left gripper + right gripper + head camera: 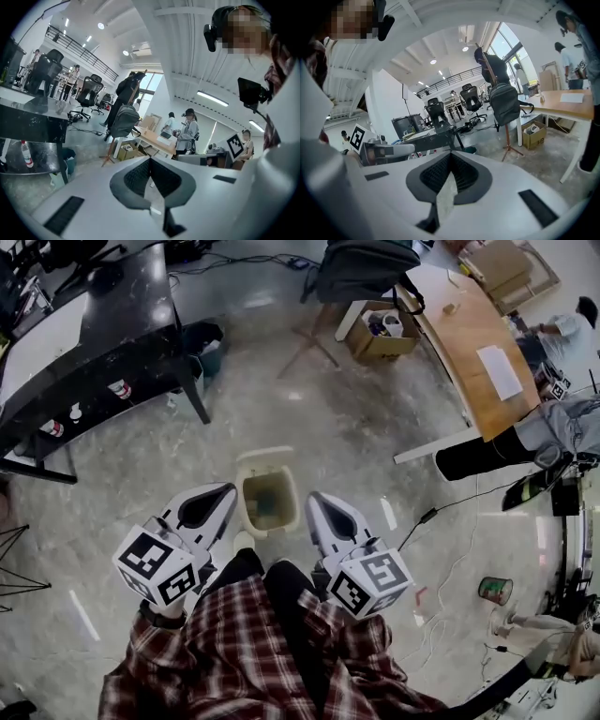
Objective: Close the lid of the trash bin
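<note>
Well, the trash bin [268, 498] sits on the floor [347, 427] in the middle of the head view, and its top is open, so I can see down inside it. A pale flap, which I take to be the lid [263, 458], stands at the bin's upper edge in the picture, on the side far from me.

I hold the left gripper [219, 497] just left of the bin and the right gripper [317, 506] just right of it. The bin lies between the two tips and a little above them in the frame. Both tips look about as near to it as each other. I think the grippers are up in the air above the bin, but I cannot tell how high.

In the left gripper view, the left gripper [150, 164] has its dark pads pressed together with nothing between them. The right gripper [450, 159] looks the same in its own view: pads together, nothing held. Both of these views look out across the room, and neither shows the bin.

I think the next move is to reach over the open top to the far edge and tip the lid back toward me.
</note>
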Demonstrator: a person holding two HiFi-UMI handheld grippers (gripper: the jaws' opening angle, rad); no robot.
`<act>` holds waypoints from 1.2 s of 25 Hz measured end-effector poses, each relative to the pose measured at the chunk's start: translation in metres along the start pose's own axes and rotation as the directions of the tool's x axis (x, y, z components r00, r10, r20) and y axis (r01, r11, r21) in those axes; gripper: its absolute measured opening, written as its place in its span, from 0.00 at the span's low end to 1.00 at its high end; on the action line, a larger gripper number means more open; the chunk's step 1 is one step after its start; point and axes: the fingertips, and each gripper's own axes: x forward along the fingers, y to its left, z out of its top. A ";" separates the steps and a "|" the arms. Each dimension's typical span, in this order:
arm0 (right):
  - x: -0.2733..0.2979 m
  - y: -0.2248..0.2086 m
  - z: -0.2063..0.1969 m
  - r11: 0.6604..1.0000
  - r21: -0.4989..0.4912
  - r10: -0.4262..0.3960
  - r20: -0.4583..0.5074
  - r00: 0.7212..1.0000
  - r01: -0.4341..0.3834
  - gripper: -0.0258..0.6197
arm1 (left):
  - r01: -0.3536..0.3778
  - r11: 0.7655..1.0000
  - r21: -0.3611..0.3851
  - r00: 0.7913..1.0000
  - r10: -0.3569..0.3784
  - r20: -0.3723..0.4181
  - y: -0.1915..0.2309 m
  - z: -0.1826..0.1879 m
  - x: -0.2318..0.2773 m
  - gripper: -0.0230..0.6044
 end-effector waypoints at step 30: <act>0.062 -0.060 -0.135 0.978 0.158 0.172 -0.247 0.954 -0.136 0.06 | -0.035 0.999 0.039 0.969 0.044 -0.245 0.135 -0.108 0.161 0.21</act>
